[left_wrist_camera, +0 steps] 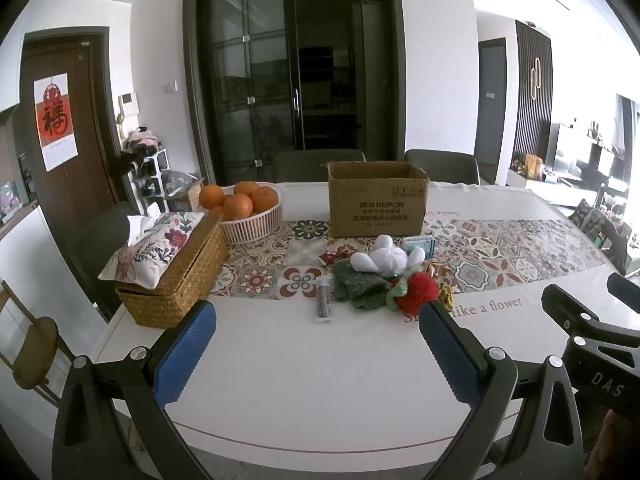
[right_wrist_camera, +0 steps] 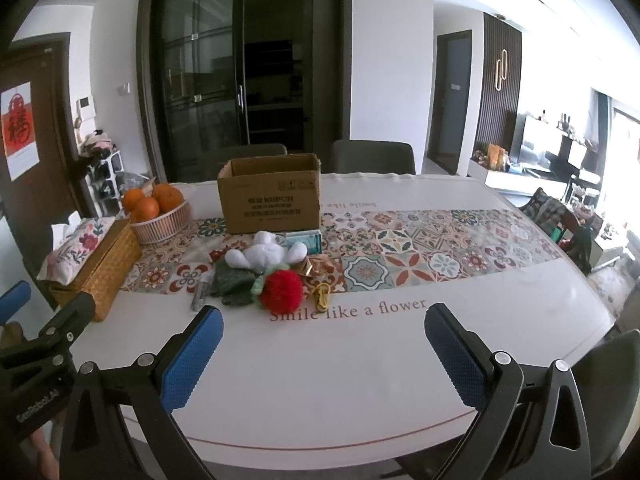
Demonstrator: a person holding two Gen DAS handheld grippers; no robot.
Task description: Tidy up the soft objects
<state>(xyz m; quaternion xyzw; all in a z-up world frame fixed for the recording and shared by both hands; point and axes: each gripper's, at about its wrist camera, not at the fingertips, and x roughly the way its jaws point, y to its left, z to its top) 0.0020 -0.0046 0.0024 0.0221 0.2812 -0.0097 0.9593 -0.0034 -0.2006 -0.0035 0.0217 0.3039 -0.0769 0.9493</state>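
White surface (left_wrist_camera: 280, 380) under both tongs, a patterned runner (right_wrist_camera: 420, 248) across it. Left tongs (left_wrist_camera: 320, 320) and right tongs (right_wrist_camera: 324, 324) hover with fingers apart, holding nothing. At 12 o'clock from them lies the soft pile: red pompom (right_wrist_camera: 280, 291), green cloth (right_wrist_camera: 232, 282), white plush (right_wrist_camera: 262, 255). Behind it stands an open box (right_wrist_camera: 272, 196). At 10 o'clock, a basket (left_wrist_camera: 176, 280) and oranges (left_wrist_camera: 240, 200).
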